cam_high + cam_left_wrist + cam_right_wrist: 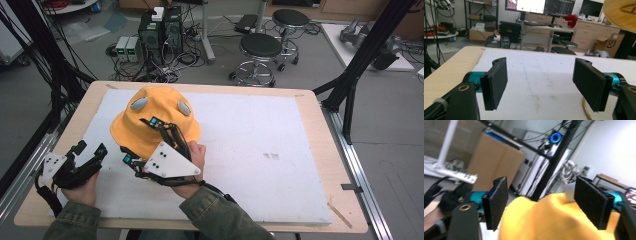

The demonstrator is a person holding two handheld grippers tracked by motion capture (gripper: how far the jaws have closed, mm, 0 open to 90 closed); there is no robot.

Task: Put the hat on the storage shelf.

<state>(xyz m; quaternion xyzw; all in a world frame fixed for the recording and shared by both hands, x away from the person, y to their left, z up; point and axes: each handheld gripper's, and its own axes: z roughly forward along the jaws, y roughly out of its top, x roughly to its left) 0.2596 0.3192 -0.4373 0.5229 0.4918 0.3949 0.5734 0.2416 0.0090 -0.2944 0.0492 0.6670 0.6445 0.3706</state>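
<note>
A yellow hat (152,120) is seen lying on the white mat (260,155), toward its left and far side. The right gripper (142,142) is held at the hat's near brim, its jaws spread wide with yellow cloth between them but not pinched. The left gripper (90,150) is kept apart near the mat's left edge, wide open and empty. No grasp is made yet; whatever handling is meant appears barely begun.
</note>
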